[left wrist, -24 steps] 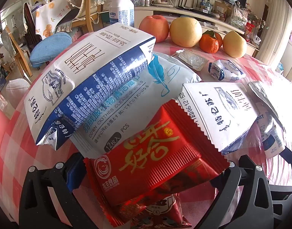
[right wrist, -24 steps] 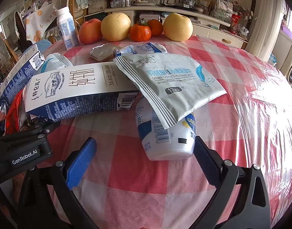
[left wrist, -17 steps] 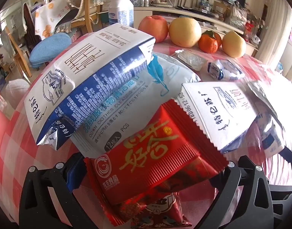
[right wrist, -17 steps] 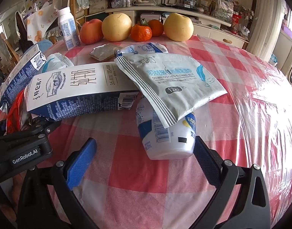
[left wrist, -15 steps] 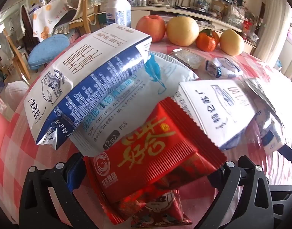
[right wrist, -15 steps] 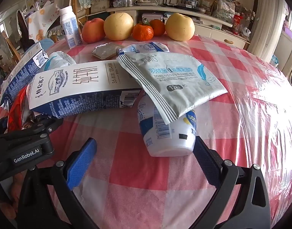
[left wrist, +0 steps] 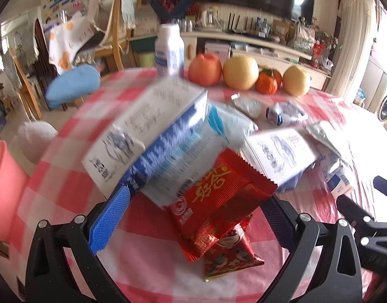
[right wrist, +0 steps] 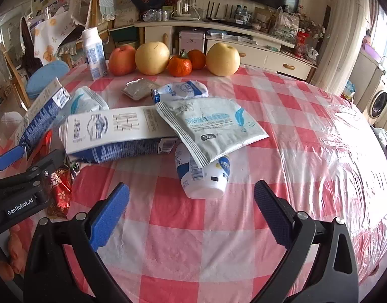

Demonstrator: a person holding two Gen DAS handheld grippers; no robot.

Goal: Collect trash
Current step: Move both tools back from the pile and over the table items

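A pile of trash lies on the red checked table (right wrist: 294,131). In the left wrist view my left gripper (left wrist: 196,214) is open around red snack wrappers (left wrist: 218,192), with a blue-and-white milk carton (left wrist: 148,131) and a white wipes pouch (left wrist: 226,123) behind them. In the right wrist view my right gripper (right wrist: 192,209) is open just short of a toppled white yogurt cup (right wrist: 203,176). A wipes pouch (right wrist: 213,126) lies over the cup, beside a second milk carton (right wrist: 117,133). The left gripper (right wrist: 19,176) shows at that view's left edge.
Apples, pears and oranges (right wrist: 178,58) and a white bottle (right wrist: 93,53) stand along the table's far edge. A small clear packet (right wrist: 140,88) and a crumpled blue-white wrapper (right wrist: 183,91) lie behind the pile. Chairs (left wrist: 67,85) stand beyond the table's left side.
Both grippers have pulled back from the pile, so the trash looks smaller and farther. The left view is blurred by motion. The left jaws now stand clearly apart around the red wrappers.
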